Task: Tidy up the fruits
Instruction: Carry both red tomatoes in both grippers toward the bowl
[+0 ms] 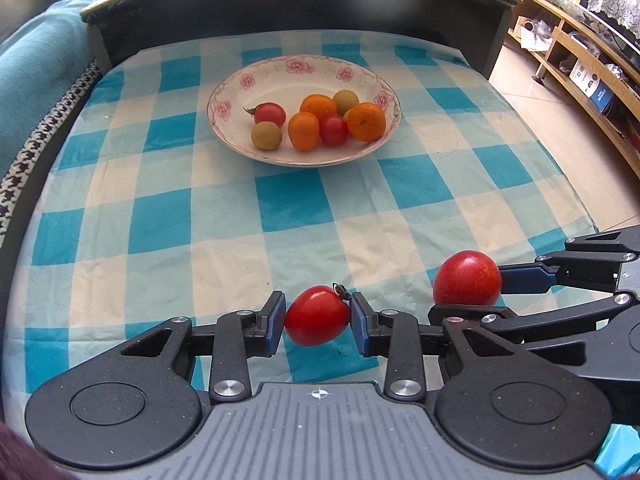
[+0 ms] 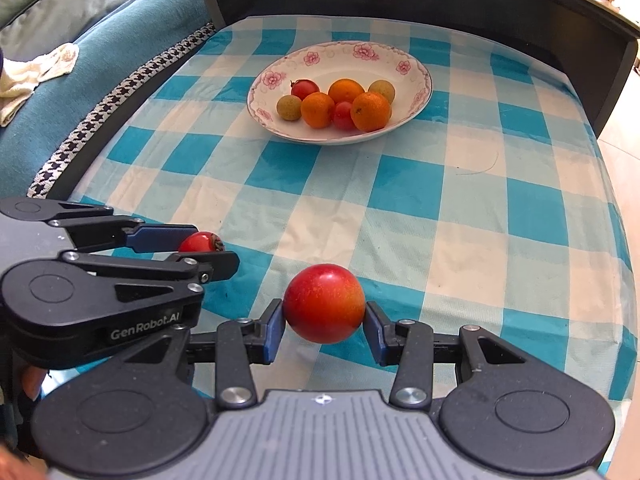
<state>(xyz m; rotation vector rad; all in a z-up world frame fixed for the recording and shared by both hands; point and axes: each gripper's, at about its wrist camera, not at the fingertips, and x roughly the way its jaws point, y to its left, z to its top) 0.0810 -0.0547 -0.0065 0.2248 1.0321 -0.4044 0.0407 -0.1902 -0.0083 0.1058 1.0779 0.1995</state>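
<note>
Glossy red skin marks both fruits in hand: the left gripper (image 1: 318,316) has its blue-padded fingers (image 1: 276,322) closed on a small oval tomato (image 1: 317,315) with a dry dark stem stub at its top right, and the right gripper (image 2: 324,320) pinches a larger, rounder red fruit (image 2: 324,303), faintly speckled and blushed yellow-orange. Each fruit is squeezed from both sides between the pads. Both grippers, matte black with ribbed grey housings, reach forward side by side over the near edge of the table, the right one just beside the left, fingers pointing toward the far edge.

A slightly wrinkled checked cloth (image 1: 168,184) in blue, pale aqua and cream covers the table. Near its far edge sits a shallow white ceramic plate (image 1: 248,80) with pink flowers round its rim, holding three dimpled orange citrus (image 1: 366,121), two shiny small tomatoes (image 1: 271,114) and two dull greenish-tan round fruits (image 1: 266,136), clustered close and mostly touching.
</note>
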